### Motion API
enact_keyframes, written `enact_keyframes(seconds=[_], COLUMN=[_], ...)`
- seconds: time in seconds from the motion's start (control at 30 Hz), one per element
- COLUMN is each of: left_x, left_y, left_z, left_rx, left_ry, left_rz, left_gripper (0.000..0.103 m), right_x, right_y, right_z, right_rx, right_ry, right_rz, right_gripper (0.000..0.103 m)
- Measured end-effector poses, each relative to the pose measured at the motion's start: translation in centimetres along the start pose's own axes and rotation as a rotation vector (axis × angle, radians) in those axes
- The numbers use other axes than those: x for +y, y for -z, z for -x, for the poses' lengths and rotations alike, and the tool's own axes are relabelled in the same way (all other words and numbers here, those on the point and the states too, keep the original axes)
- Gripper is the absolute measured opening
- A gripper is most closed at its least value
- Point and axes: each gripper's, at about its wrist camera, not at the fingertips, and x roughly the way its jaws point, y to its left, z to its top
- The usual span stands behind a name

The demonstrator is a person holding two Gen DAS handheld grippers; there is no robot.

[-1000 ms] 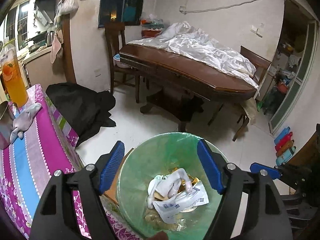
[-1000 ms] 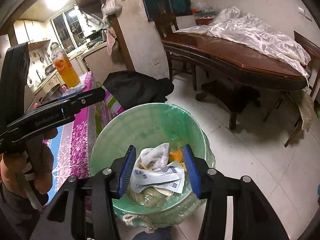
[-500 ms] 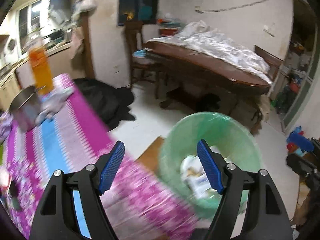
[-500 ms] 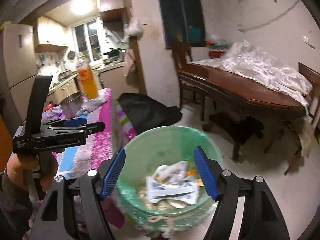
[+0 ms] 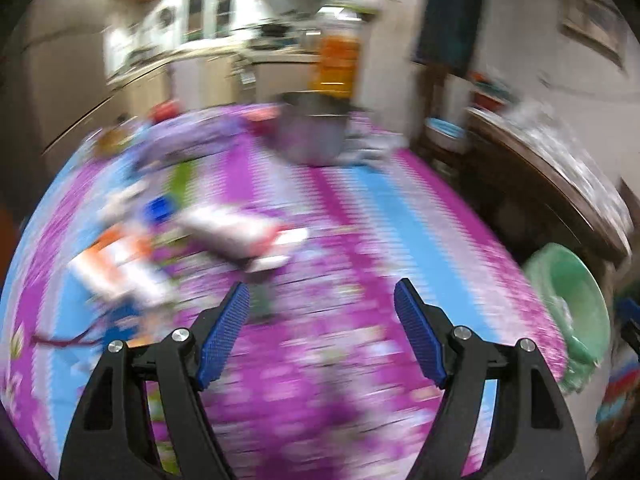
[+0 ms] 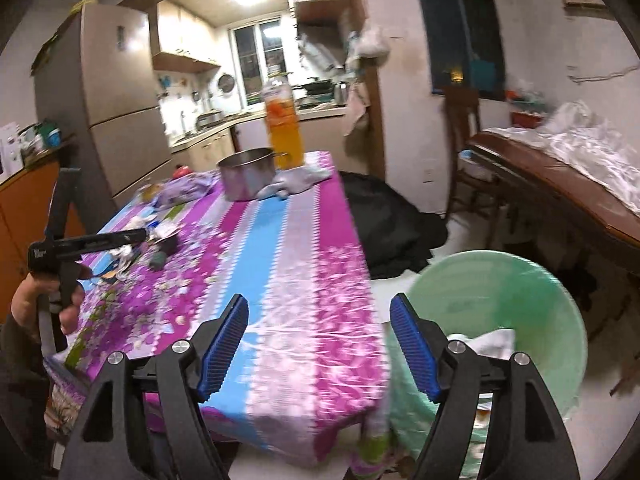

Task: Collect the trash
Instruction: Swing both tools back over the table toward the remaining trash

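My left gripper (image 5: 320,292) hangs open over the purple striped tablecloth (image 5: 360,220) with nothing between its blue pads. The view is blurred. Scattered litter (image 5: 240,232), white, orange and blue wrappers, lies ahead of it to the left. The green trash bin (image 5: 572,280) shows at the right edge. My right gripper (image 6: 318,300) is over the table's near corner, its jaws opening and empty. The bin (image 6: 500,280) stands on the floor to its right, with paper trash (image 6: 496,340) inside. A hand holds the left gripper (image 6: 142,235) above the litter (image 6: 132,252).
At the table's far end stand a steel pot (image 6: 246,172), a tall bottle of orange drink (image 6: 284,132) and a pale cloth (image 6: 296,180). A black bag (image 6: 384,220) lies on the floor beyond the bin. A brown wooden table (image 6: 560,192) with a white sheet is at the right.
Both grippers swung left, away from the bin and over the purple table. The right gripper's jaws widened, leaving the paper trash in the bin. The left gripper stayed open.
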Motion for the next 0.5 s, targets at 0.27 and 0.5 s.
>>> enact_keyframes(seconds=[0.27, 0.5], left_x=[12.8, 12.6], left_y=[3.4, 4.3], left_z=[0.1, -2.0], left_rx=[0.104, 0.154], left_ry=[-0.178, -0.161], left_rz=[0.106, 0.049], left_gripper=[0.072, 0.077], right_x=[4.0, 6.4], right_y=[0.6, 0.2], right_z=[-2.9, -4.8], right_rx=[0.058, 0.077], right_ry=[-0.074, -0.117], right_rz=[0.029, 0.059], right_gripper=[0.075, 0.075])
